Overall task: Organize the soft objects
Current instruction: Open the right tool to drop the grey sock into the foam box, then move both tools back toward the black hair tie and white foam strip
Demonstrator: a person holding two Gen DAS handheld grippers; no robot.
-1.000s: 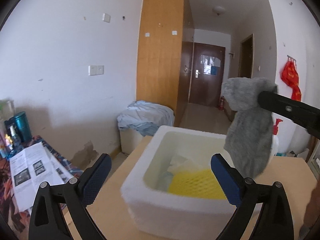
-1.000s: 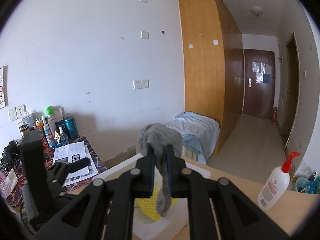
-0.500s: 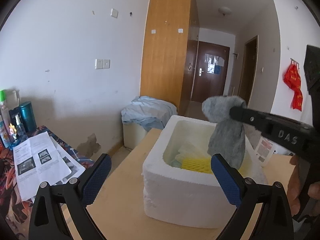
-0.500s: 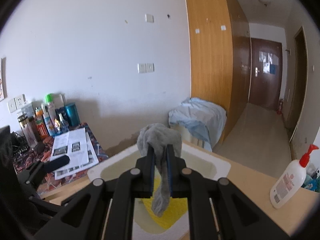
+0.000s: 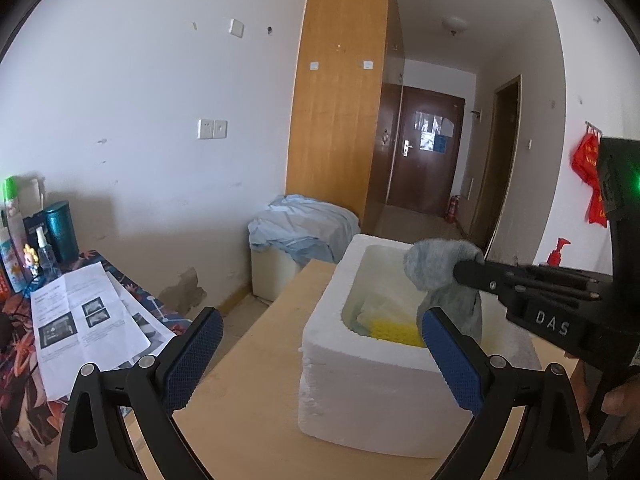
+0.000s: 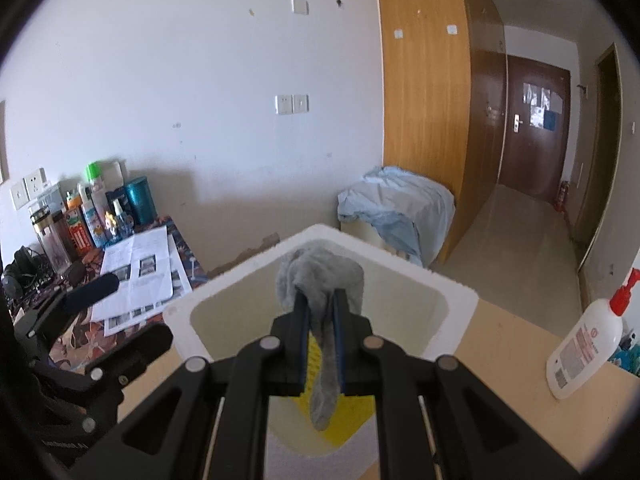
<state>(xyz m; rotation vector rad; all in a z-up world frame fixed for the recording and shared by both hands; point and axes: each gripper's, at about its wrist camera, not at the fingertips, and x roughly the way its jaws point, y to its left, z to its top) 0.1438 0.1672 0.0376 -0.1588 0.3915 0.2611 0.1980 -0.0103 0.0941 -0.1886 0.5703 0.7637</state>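
Fingers of the right gripper (image 6: pixel 320 320) are pressed together on a grey sock (image 6: pixel 320 280). Both blue pads pinch the fabric near its middle. Above the fingertips, the sock bunches into a rounded, fuzzy clump. Below the fingertips, the remaining length hangs limp and narrow, tapering to a blunt end.

In the left wrist view, the right gripper (image 5: pixel 460 270) enters from the right side, and the sock (image 5: pixel 444 276) hangs from its tip over the open top of the box (image 5: pixel 360 384). The lower end of the sock drops inside the box walls. Whether it touches the contents cannot be told.

The box is white foam with thick walls and a pale interior. It stands on a wooden table (image 5: pixel 256 408). A yellow mesh piece (image 5: pixel 394 330) lies at the bottom, directly under the hanging sock, beside some pale, crumpled material.

Fingers of the left gripper (image 5: pixel 318 360) are spread wide and hold nothing. One blue pad (image 5: pixel 192 356) sits left of the box, over the table. The other pad overlaps the near wall of the box in view. Neither pad is seen touching the box.

A white pump bottle (image 6: pixel 588 340) with a red nozzle stands on the table, well right of the right gripper fingers.
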